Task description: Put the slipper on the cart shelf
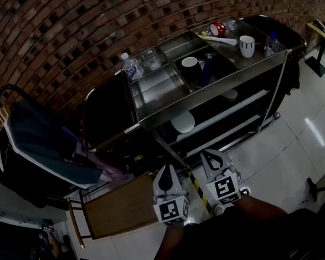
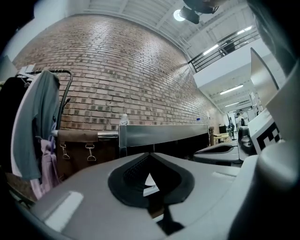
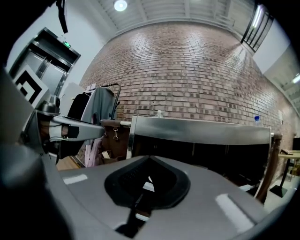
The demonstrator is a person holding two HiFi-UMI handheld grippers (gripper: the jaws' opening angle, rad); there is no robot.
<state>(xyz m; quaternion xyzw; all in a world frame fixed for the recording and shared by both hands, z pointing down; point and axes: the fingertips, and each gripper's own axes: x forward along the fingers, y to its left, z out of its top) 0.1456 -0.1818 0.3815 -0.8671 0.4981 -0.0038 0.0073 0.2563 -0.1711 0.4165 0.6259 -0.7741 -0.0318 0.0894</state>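
The steel cart (image 1: 204,96) stands against the brick wall, its lower shelves (image 1: 233,113) open towards me. A pale rounded thing (image 1: 182,122) lies on a lower shelf; I cannot tell whether it is the slipper. Both grippers hover side by side in front of the cart, over the floor. My left gripper (image 1: 166,176) is shut with nothing between its pads, which its own view confirms (image 2: 151,154). My right gripper (image 1: 213,159) is shut and empty as well (image 3: 149,159). Both point level at the cart's side (image 2: 159,136) (image 3: 197,129).
On the cart top stand a water bottle (image 1: 130,65), a dark mug (image 1: 190,64), a white mug (image 1: 247,45) and a red can (image 1: 217,28). A brown bag (image 2: 79,150) hangs from the cart handle. A clothes rack (image 1: 36,146) and a wooden stool (image 1: 120,204) stand at left.
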